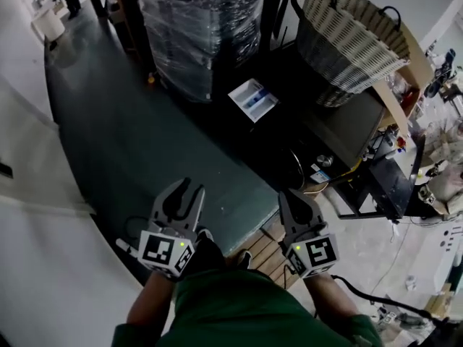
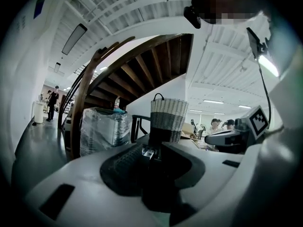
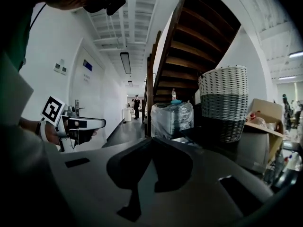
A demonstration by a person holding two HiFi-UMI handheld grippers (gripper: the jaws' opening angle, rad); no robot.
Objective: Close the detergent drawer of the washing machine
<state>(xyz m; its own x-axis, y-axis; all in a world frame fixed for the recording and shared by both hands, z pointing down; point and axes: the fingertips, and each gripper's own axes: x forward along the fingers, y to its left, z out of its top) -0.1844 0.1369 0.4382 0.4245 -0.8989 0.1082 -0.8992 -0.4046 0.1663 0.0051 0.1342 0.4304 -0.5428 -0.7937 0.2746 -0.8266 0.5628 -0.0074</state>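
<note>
- Head view, only here: both tools held low and close to the body, the left hand-held gripper (image 1: 188,186) and the right hand-held gripper (image 1: 296,196) well short of the washing machine (image 1: 318,139).
- Detergent drawer (image 1: 253,100): white, pulled out from the dark machine front, a blue insert in one compartment; whether the compartments hold anything else cannot be told.
- Left gripper view: jaws spread, nothing between them; the drawer shows small and far through the gap.
- Right gripper view: jaws pressed together at the tips, empty; the left tool shows at the side.
- Wicker basket (image 1: 347,35): on top of the machine; its inside is not visible in any view.
- Wrapped stack (image 1: 199,27): bound in clear film, beside the machine; the right gripper view alone shows a bottle (image 3: 173,94) on top of it.
- Staircase (image 2: 142,65): rises behind the stack, seen only in the two gripper views.
- Floor (image 1: 145,143): dark green, bare between the person and the drawer.
</note>
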